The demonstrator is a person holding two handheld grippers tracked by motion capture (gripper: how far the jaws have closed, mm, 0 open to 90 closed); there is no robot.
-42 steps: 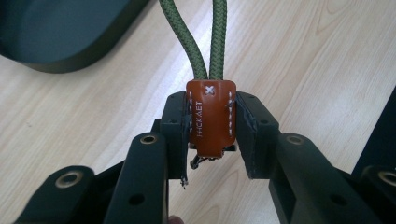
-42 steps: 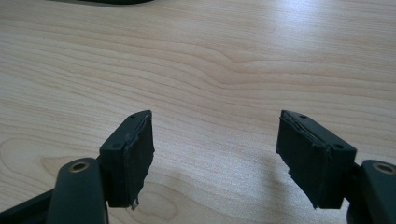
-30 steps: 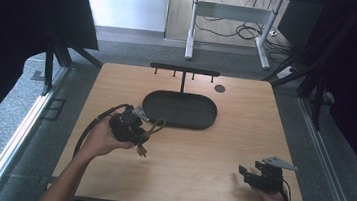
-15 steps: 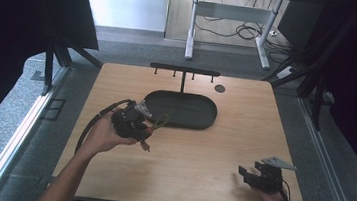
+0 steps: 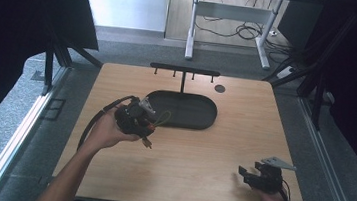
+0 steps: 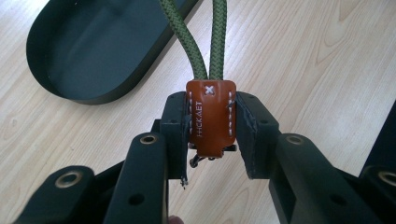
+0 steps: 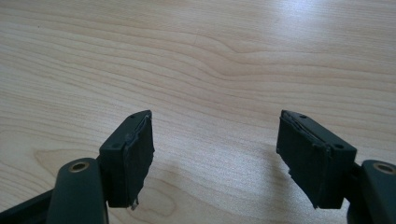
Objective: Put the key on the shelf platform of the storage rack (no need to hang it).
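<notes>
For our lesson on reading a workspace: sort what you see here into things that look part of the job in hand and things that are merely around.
In use, probably:
left gripper, shut on the brown leather tab
green cord loop running from the tab
black oval tray
black hook rack

Just around:
right gripper, open, holding nothing
round hole in the table

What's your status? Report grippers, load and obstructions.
Left gripper shut on brown leather tab of green cord loop, beside black oval tray. Right gripper open, empty, over bare table. No obstructions.
</notes>
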